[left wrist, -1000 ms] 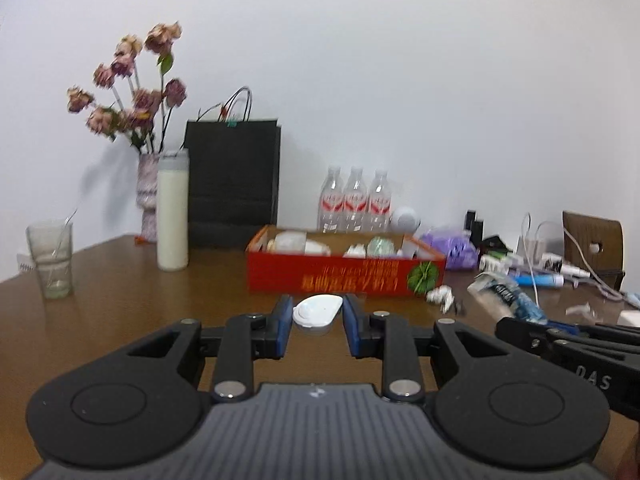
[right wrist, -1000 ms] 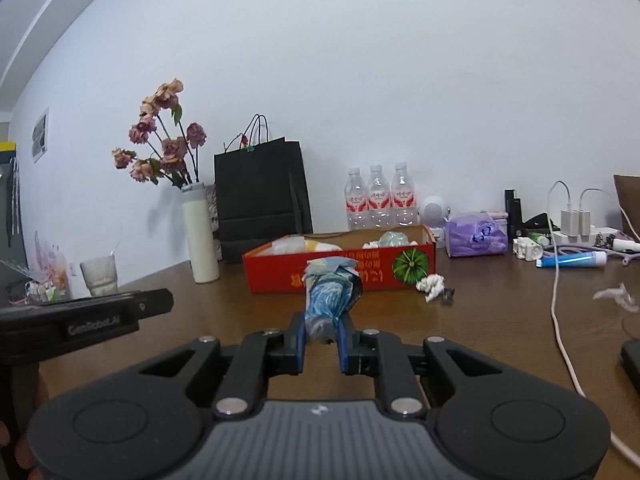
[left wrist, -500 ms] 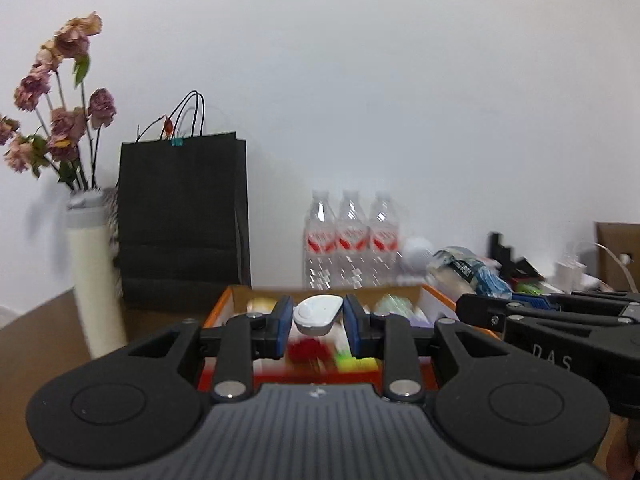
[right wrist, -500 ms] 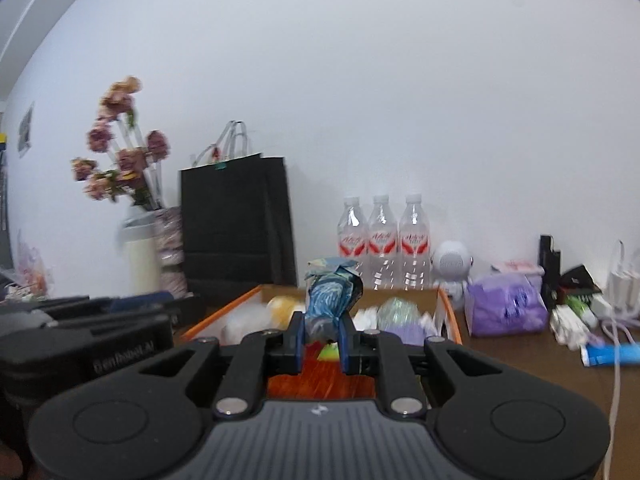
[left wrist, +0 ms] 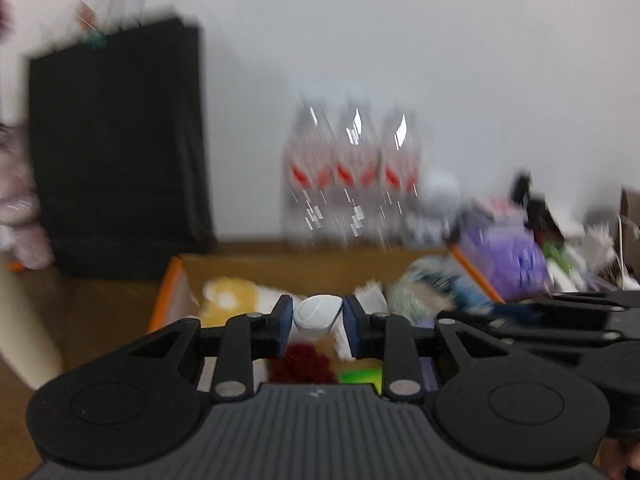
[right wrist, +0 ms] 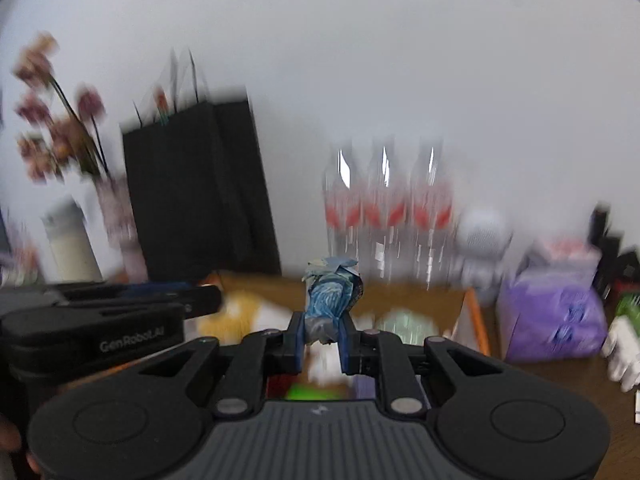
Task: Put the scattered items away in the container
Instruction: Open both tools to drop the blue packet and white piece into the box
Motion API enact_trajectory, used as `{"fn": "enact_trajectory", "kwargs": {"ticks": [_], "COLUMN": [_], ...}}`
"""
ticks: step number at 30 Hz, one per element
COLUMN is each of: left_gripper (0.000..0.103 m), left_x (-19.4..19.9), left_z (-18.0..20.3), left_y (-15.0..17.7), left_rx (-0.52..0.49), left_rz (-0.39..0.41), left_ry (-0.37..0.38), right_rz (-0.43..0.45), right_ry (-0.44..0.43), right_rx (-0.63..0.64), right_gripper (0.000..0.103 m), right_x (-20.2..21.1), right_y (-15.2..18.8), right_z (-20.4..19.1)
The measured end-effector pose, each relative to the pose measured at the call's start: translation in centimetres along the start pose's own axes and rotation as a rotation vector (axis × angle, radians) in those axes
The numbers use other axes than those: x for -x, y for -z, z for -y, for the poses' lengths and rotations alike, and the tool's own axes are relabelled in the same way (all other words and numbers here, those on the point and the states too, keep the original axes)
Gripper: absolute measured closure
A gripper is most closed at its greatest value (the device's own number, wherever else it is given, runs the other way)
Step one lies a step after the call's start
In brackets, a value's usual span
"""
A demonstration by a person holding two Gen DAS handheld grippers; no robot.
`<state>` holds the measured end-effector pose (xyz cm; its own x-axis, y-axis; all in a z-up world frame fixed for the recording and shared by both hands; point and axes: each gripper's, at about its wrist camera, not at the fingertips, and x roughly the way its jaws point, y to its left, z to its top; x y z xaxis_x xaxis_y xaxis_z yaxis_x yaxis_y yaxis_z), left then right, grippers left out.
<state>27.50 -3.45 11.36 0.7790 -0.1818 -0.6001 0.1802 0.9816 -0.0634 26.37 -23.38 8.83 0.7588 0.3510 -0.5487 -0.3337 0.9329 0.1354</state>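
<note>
Both claws now over the box (left wrist: 172, 280), right claw (right wrist: 322, 334) pinching upright packet (right wrist: 332, 292), left claw (left wrist: 318, 318) a white case (left wrist: 318, 314).

The left claw (left wrist: 318, 318) grips a small white oval item (left wrist: 318, 314) between its blue pads above the open orange-edged cardboard box (left wrist: 168, 296), with three blurred water bottles (left wrist: 354, 184) and a black paper bag (left wrist: 116, 152) behind the box.

White puck (left wrist: 318, 315) between blue pads (left wrist: 282, 326). Blue-white swirled packet (right wrist: 331, 299) between blue pads (right wrist: 295, 334). Ahead: orange-rimmed brown box (left wrist: 168, 286), black bag (left wrist: 116, 152), red-labelled clear bottles (left wrist: 352, 176), purple pack (right wrist: 554, 320).
</note>
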Motion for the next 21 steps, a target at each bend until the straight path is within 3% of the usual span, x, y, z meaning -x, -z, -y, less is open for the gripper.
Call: {"fn": "enact_trajectory", "kwargs": {"ticks": [3, 6, 9, 11, 12, 13, 14, 17, 18, 21], "left_gripper": [0.075, 0.075, 0.075, 0.070, 0.051, 0.035, 0.032, 0.027, 0.020, 0.010], "left_x": [-4.6, -8.2, -9.8, -9.7, -9.4, -9.2, -8.5, -6.1, -5.3, -3.1], "left_z": [-1.1, -1.8, -2.4, -2.8, -3.0, -3.2, -3.5, -3.7, -3.7, -3.4], "left_y": [-2.1, -2.3, -2.5, -2.6, -2.9, -3.4, -3.8, -5.1, -5.6, -6.3], "left_rx": [0.046, 0.073, 0.104, 0.131, 0.148, 0.163, 0.172, 0.152, 0.144, 0.119], "left_rz": [-0.226, -0.384, -0.416, -0.408, -0.396, -0.392, -0.379, -0.345, -0.345, -0.378], "left_ry": [0.044, 0.036, 0.018, -0.007, -0.020, -0.025, -0.023, -0.013, -0.008, -0.063], "right_rz": [-0.209, -0.387, -0.492, -0.508, -0.522, -0.529, -0.524, -0.504, -0.503, -0.511], "right_ry": [-0.007, 0.004, 0.031, 0.050, 0.049, 0.047, 0.044, 0.049, 0.048, 0.067], "right_rx": [-0.035, -0.067, -0.099, -0.115, -0.130, -0.152, -0.172, -0.176, -0.173, -0.186], "right_gripper": [0.088, 0.088, 0.087, 0.081, 0.078, 0.064, 0.052, 0.044, 0.042, 0.027], "right_x": [-4.0, -7.8, -10.4, -11.3, -11.6, -11.5, -11.2, -9.7, -9.0, -6.5], "right_y": [-2.2, -3.4, -3.7, -3.6, -3.5, -3.5, -3.7, -4.9, -5.3, -6.4], "right_z": [1.0, 2.0, 2.8, 3.2, 3.3, 3.5, 3.6, 3.4, 3.3, 3.3]}}
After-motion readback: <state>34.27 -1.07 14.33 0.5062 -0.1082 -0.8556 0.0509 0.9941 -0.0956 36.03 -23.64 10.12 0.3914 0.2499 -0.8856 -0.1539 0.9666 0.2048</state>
